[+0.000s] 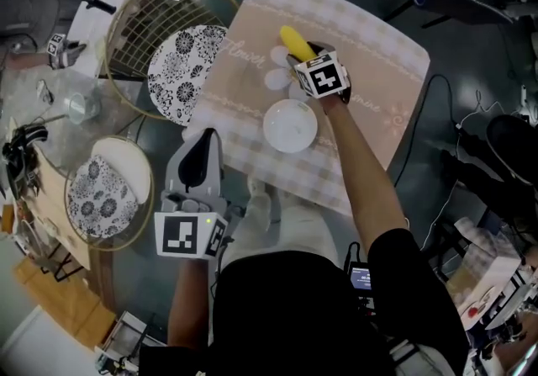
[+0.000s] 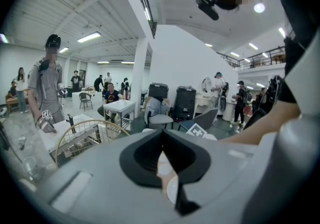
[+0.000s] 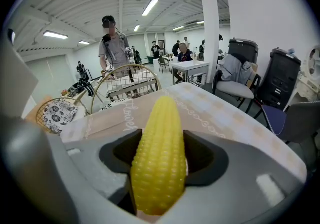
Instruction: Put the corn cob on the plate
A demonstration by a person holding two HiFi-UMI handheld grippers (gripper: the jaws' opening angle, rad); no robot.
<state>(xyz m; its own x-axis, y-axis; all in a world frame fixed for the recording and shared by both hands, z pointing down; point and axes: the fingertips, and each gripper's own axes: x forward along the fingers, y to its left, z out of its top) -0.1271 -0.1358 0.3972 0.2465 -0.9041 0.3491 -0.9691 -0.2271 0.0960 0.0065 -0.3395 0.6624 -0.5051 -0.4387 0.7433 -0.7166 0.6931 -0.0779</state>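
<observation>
Right claw (image 1: 303, 55): closed on the corn cob (image 1: 292, 40). In the right gripper view the claw (image 3: 160, 143) has one jaw against each side of the yellow cob (image 3: 161, 118). The cob's lower end sits between the jaws and its pointed tip projects forward past them. The marker cube (image 1: 322, 76) sits on top of this claw, and the person's right arm reaches out over the table (image 1: 395, 71).

Corn cob position: over the checked cloth (image 1: 361, 38) that covers the table, on the far side of the white plate (image 1: 290, 124). The cob is near the plate but apart from it and is not on it. The plate rests on the cloth and holds nothing.

Left claw (image 1: 202, 143): held back near the person's body, just off the near edge of the table. In the left gripper view the claw (image 2: 162, 135) has its jaw tips together and nothing between them.

Surroundings: to the left of the table stands a wire basket (image 1: 134, 21). A patterned plate (image 1: 187, 71) leans against the basket's rim
</observation>
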